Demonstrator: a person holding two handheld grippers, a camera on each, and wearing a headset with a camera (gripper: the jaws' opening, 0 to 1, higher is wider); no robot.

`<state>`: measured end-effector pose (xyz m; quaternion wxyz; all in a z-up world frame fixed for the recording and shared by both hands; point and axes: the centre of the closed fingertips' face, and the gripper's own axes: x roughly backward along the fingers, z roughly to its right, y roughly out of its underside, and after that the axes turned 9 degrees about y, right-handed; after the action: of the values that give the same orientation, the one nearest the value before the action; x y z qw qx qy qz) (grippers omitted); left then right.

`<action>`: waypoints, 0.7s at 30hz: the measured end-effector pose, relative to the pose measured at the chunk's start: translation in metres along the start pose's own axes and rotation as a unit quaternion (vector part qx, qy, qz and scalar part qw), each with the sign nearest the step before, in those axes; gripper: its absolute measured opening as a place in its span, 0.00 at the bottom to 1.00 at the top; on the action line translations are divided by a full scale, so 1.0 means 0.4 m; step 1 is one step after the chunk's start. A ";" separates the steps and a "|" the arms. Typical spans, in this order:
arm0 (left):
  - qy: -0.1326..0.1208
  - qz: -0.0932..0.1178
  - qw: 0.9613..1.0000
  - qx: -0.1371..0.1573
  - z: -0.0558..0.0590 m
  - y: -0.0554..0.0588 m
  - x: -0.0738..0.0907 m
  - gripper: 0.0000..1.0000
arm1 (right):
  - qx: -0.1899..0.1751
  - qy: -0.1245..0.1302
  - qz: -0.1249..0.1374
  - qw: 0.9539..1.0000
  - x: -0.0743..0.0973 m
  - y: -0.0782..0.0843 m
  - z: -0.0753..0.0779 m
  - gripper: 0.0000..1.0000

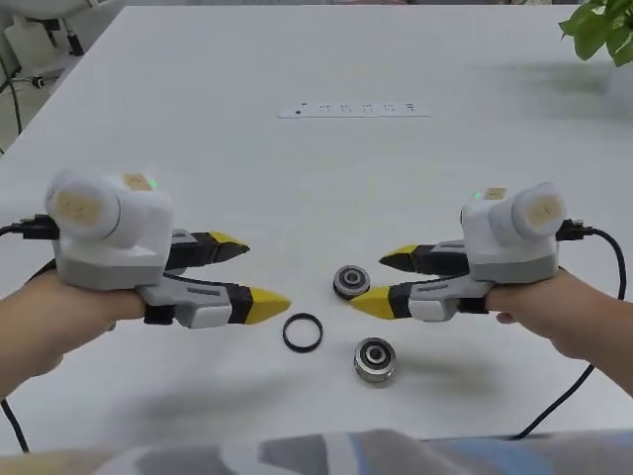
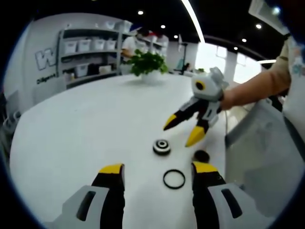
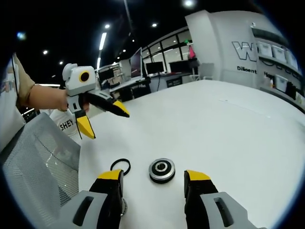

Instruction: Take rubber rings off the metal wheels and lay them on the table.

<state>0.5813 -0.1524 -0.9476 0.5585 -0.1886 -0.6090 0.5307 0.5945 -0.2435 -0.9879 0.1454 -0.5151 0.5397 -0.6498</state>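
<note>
Two small metal wheels lie on the white table (image 1: 198, 119), one (image 1: 351, 281) further back and one (image 1: 375, 358) nearer me. A loose black rubber ring (image 1: 303, 332) lies flat to their left. My left gripper (image 1: 255, 275) hovers open left of the ring, holding nothing. My right gripper (image 1: 376, 280) is open too, its yellow tips just right of the far wheel. In the left gripper view the ring (image 2: 174, 179) lies between the tips of that gripper (image 2: 158, 169), with a wheel (image 2: 161, 147) beyond. In the right gripper view a wheel (image 3: 162, 170) sits between the tips of my right gripper (image 3: 153, 175), with the ring (image 3: 120, 166) to its left.
A white power strip (image 1: 354, 110) is set in the table further back. A green plant (image 1: 601, 28) stands at the far right corner. A black cable (image 1: 584, 376) trails from the right gripper. A mesh chair (image 3: 38, 157) stands by the near edge.
</note>
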 end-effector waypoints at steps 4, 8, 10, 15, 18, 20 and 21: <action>0.003 -0.003 1.000 0.001 -0.005 -0.004 -0.023 0.56 | 0.005 0.008 -0.001 1.000 -0.001 0.011 0.016 0.49; 0.008 -0.008 1.000 -0.003 -0.005 -0.008 -0.046 0.56 | 0.012 0.010 0.003 1.000 -0.003 0.018 0.024 0.47; 0.010 -0.010 1.000 -0.004 -0.007 -0.009 -0.055 0.56 | 0.016 0.008 0.004 1.000 -0.005 0.020 0.025 0.47; 0.014 -0.016 1.000 -0.005 -0.013 -0.010 -0.082 0.55 | 0.026 0.007 -0.004 1.000 -0.015 0.034 0.030 0.46; 0.018 -0.020 1.000 -0.007 -0.013 -0.011 -0.098 0.55 | 0.030 0.007 -0.005 1.000 -0.022 0.037 0.034 0.45; 0.021 -0.021 1.000 -0.008 -0.014 -0.011 -0.108 0.55 | 0.031 0.006 -0.006 0.999 -0.026 0.038 0.035 0.44; 0.022 -0.023 0.999 -0.009 -0.015 -0.011 -0.114 0.54 | 0.033 0.004 -0.006 0.999 -0.028 0.038 0.035 0.44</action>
<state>0.6020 -0.1890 -0.9668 0.5822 -0.1912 -0.6052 0.5082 0.6052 -0.2486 -1.0081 0.1561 -0.5105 0.5156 -0.6702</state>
